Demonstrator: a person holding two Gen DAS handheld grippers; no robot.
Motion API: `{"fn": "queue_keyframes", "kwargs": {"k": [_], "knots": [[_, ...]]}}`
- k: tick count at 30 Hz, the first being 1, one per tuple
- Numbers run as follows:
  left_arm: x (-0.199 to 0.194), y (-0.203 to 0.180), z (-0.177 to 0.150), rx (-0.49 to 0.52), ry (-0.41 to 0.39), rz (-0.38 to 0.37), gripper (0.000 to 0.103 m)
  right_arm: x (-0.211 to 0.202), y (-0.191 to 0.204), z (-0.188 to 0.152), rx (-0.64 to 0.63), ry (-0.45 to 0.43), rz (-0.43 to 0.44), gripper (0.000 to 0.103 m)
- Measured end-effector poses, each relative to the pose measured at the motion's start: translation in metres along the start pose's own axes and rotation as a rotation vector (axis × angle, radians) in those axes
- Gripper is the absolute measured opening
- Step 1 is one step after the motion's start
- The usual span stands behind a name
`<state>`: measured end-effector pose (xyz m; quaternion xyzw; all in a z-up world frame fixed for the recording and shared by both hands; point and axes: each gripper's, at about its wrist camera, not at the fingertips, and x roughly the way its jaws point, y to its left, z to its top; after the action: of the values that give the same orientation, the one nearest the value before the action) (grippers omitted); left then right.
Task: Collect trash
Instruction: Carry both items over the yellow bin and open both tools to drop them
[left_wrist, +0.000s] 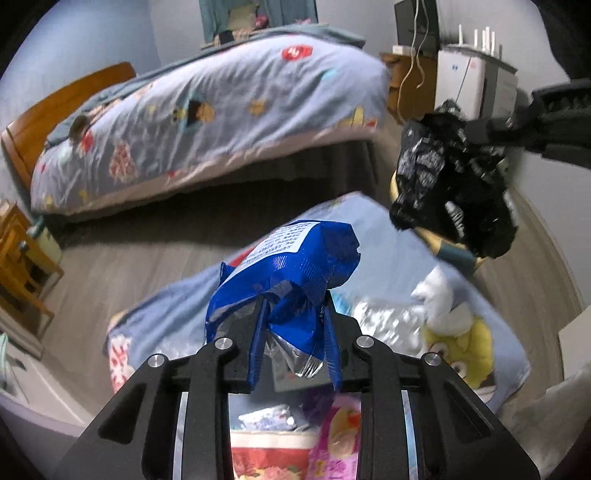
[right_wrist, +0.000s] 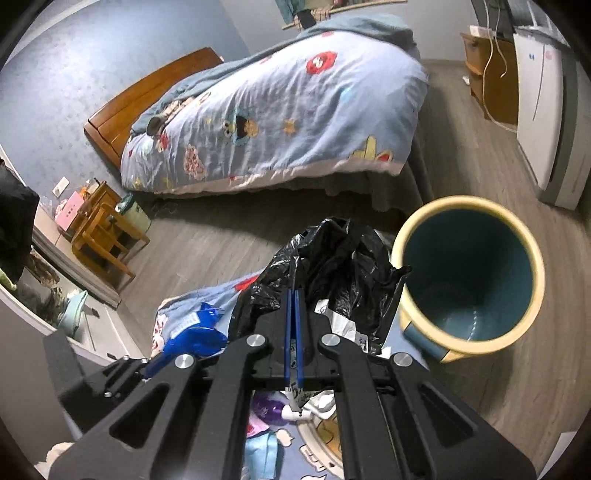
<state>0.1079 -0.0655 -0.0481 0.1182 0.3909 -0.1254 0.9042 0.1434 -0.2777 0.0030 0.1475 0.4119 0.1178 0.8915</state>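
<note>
In the left wrist view, the left tongs at lower centre clench a crumpled blue wrapper, lifted above a cartoon-print blanket. At upper right, the right tongs grip a black bag. In the right wrist view, those tongs sit pressed together on the bag's edge at centre; an empty bin stands just right of it.

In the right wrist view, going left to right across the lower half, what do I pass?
Blue wrapper in the left gripper → black trash bag pinched by the right gripper → open bin, standing on the floor.
</note>
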Motion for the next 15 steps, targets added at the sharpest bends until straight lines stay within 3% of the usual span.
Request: {"fn": "queue_keyframes", "kwargs": {"k": [9,15], "knots": [[-0.008,-0.029,0.060,0.040,-0.057,-0.077,0.029,-0.023,-0.043,0.036,0.010,-0.085,-0.076,0.001],[0.005,-0.053,0.090,0.066,-0.071,-0.138,0.029,-0.019,-0.092,0.052,0.101,-0.096,-0.112,0.001]]}}
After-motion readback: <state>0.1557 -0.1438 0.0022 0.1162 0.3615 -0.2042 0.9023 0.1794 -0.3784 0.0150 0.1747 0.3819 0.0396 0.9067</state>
